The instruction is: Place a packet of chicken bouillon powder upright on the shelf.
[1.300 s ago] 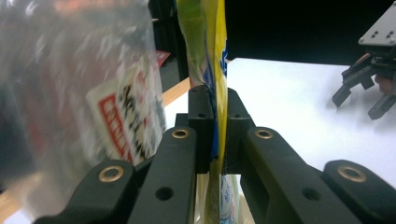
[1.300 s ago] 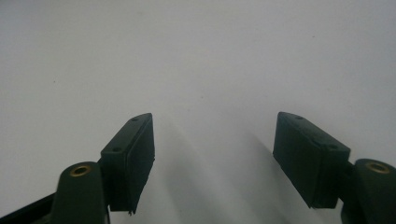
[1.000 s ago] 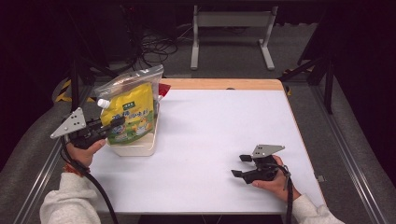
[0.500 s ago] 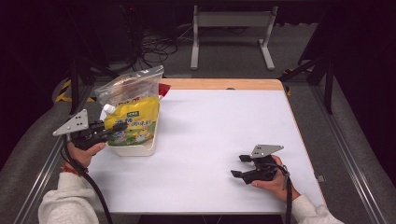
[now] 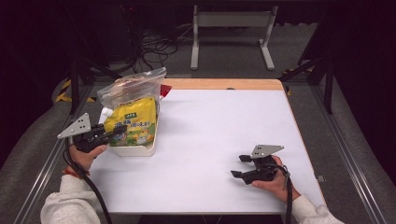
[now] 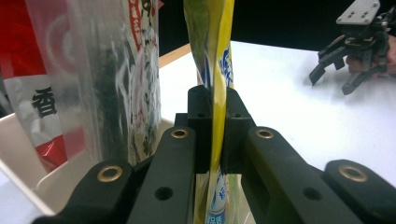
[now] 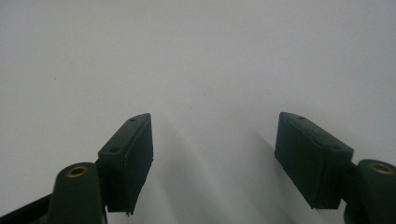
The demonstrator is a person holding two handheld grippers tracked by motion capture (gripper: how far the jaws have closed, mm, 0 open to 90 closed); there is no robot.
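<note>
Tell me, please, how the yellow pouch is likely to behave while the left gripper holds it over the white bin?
The yellow pouch is probably floppy: in the left gripper view its edge curves between the jaws of the left gripper. Its glossy film looks slippery, so a pinch on that thin edge might slide. It seems fairly light, as it hangs from this one grip, partly in the white bin.

The white table [image 5: 219,140] lies bare between the two tools, open to passage across its middle and far right. At its left edge a white plastic bin [image 5: 135,149] with an upright yellow printed pouch [image 5: 133,123] and clear zip bag [image 5: 133,88] (both tall) blocks the way.
</note>
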